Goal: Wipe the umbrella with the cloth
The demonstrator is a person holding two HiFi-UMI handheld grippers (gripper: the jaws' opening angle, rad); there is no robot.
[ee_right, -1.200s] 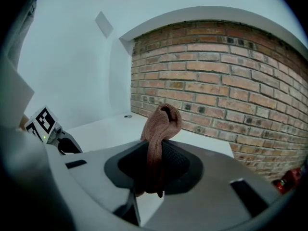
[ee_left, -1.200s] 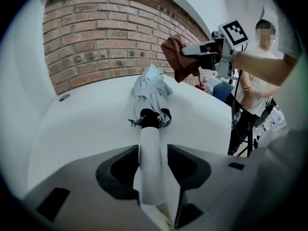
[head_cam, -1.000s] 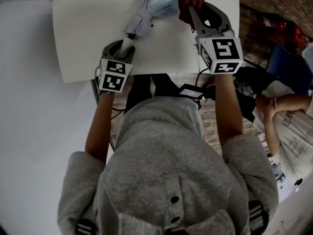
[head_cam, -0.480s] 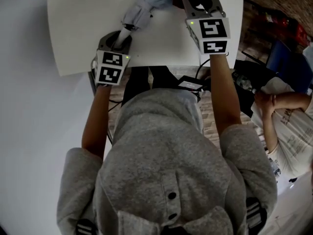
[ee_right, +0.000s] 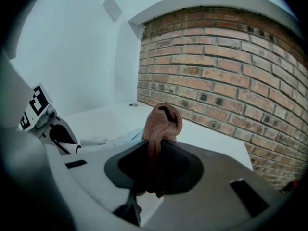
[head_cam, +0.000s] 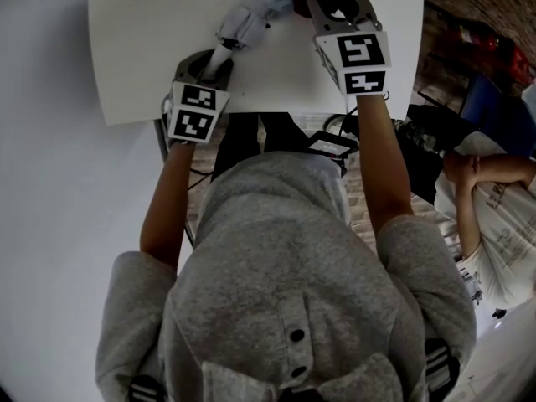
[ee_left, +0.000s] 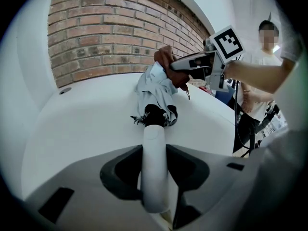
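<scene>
Step in hand, as I read it: bringing the cloth point(ee_right: 162, 124) to the umbrella point(ee_left: 156, 93), w/ wiping about to start or only just begun. I can't tell if cloth and canopy touch yet.

The left gripper point(head_cam: 216, 61) has its fingers clamped on the umbrella's white handle point(ee_left: 154, 167), pinning it low on the tabletop point(head_cam: 142, 48). From there the folded, pale blue canopy runs off toward 1 o'clock in the head view.

The right gripper point(head_cam: 322, 2) has its fingers closed on the brown cloth, which is bunched and sticks out past the tips. It sits at 12 o'clock, right beside the canopy's far end.

Next move prob. calls for:
- pressing the cloth onto the fabric
- dragging it along the folds toward the handle (approx. 7 o'clock)
- the left keeping firm hold so the umbrella doesn't slide

Count:
- 1 umbrella
- 1 cloth
- 2 grippers
- 1 tabletop
</scene>
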